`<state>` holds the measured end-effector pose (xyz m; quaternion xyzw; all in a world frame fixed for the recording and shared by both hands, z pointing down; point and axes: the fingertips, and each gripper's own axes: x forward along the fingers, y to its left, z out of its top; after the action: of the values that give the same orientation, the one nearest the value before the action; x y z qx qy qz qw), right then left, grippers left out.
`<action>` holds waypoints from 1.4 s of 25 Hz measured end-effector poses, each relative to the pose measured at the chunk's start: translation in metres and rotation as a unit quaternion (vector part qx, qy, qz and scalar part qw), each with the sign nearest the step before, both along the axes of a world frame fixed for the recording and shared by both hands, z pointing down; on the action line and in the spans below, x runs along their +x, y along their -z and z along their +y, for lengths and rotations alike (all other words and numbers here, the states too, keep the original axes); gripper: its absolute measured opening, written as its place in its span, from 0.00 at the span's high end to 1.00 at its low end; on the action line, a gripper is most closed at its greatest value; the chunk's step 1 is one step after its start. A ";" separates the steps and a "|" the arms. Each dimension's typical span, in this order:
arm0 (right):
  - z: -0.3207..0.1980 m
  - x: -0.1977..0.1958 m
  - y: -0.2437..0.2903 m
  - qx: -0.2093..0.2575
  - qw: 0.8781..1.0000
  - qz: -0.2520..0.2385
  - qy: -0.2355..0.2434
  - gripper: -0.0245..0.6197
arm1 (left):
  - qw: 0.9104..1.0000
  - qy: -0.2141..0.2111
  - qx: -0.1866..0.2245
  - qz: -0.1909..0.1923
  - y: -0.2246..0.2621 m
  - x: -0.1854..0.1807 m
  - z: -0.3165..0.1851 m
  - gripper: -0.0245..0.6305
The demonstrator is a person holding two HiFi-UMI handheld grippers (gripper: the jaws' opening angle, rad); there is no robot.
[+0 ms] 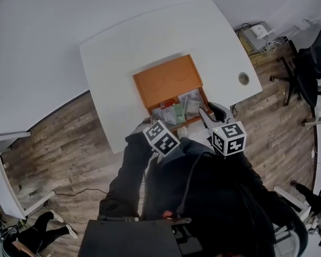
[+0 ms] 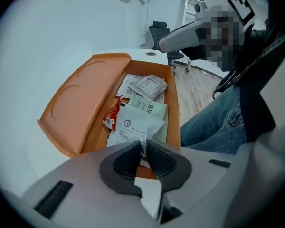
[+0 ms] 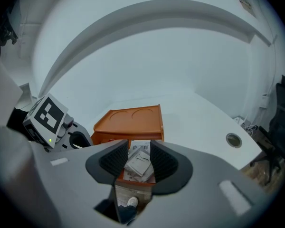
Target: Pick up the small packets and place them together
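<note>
At near edge of white table (image 1: 123, 52): orange box (image 1: 166, 82), lid thrown back. Over its near end: right gripper (image 3: 139, 156), spread wide, gripping nothing; left gripper (image 2: 143, 149), pinching edge of white packet (image 2: 133, 125). Other small packets (image 2: 149, 87) heaped inside box.

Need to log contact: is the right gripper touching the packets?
Apart. Right gripper view: right gripper, jaws open, hovers short of the packets in the box.

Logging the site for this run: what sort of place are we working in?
Probably an office: a white desk with a cable grommet, a black swivel chair beside it, wood-plank floor.
</note>
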<state>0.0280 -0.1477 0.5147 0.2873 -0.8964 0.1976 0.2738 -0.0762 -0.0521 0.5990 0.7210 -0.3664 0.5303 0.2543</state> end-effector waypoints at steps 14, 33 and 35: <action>-0.008 -0.005 -0.002 -0.003 1.000 -0.003 -0.001 0.75 | 0.987 0.108 0.076 0.096 0.050 -0.018 -0.007 0.95; -0.007 -0.007 -0.002 -0.002 1.000 -0.003 -0.002 0.75 | 0.958 0.177 0.200 0.100 0.111 -0.089 -0.087 0.95; -0.008 -0.006 -0.001 -0.001 1.000 -0.004 -0.006 0.75 | 0.963 0.169 0.196 0.072 0.103 -0.098 -0.097 0.95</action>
<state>0.0224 -0.1555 0.5154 0.2919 -0.8953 0.2012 0.2696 -0.1746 -0.1489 0.4962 0.7210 -0.5600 0.3440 0.2195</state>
